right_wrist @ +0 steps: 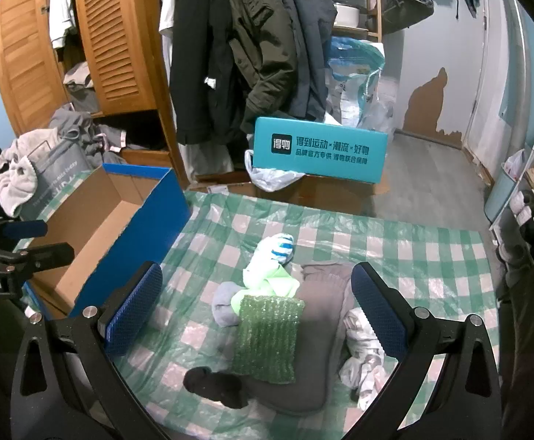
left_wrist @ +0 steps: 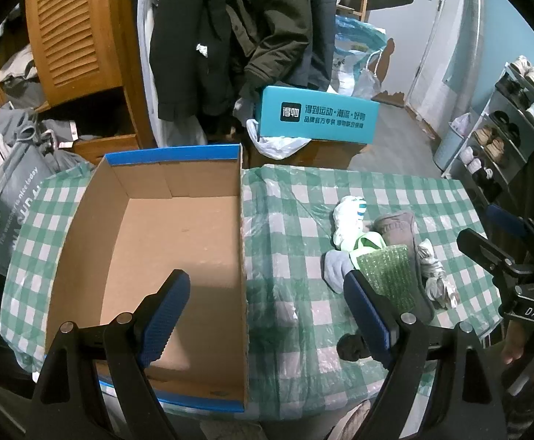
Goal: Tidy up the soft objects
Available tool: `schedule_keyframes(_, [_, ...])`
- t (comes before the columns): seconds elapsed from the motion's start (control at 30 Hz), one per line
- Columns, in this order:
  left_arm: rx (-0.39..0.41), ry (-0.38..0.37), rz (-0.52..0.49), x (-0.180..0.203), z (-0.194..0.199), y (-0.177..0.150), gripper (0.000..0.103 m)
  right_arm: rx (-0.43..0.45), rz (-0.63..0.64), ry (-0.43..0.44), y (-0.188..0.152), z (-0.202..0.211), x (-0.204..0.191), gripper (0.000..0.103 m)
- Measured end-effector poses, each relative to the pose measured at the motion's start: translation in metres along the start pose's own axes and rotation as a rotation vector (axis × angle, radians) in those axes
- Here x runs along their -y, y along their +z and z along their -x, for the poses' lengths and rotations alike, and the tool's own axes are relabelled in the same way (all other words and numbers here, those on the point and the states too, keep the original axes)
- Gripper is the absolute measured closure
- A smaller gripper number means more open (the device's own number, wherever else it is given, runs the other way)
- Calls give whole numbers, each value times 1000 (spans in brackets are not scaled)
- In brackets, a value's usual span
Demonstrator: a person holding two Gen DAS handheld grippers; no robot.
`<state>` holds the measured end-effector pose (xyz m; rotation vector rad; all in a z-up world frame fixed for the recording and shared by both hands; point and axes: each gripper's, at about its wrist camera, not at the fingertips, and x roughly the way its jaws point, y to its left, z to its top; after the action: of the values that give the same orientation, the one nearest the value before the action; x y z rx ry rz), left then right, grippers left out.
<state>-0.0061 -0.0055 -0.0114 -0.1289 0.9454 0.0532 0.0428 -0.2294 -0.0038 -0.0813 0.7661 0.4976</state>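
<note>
An open blue cardboard box (left_wrist: 178,249) with nothing in it lies at the left of the checked table; it shows in the right wrist view (right_wrist: 127,216) too. A pile of soft things lies to its right: a green bubble-wrap pad (right_wrist: 267,337), a grey cloth (right_wrist: 325,311), a white and blue sock (right_wrist: 274,253), a black sock (right_wrist: 211,385), a crumpled white piece (right_wrist: 362,352). The pile also shows in the left wrist view (left_wrist: 384,253). My left gripper (left_wrist: 267,315) is open over the box's right wall. My right gripper (right_wrist: 255,304) is open above the pile.
The green checked tablecloth (right_wrist: 432,256) is covered with clear plastic. A teal box (right_wrist: 318,150) stands behind the table. Coats hang beside a wooden wardrobe (right_wrist: 112,36). A grey bag with clothes (left_wrist: 13,198) is at the left, a shoe rack (left_wrist: 505,124) at the right.
</note>
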Motion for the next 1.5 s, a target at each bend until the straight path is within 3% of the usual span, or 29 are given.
schedule_keyframes(1.5, [-9,-3,0,1,0,1,16,-6,-2,1,0,-1,2,2])
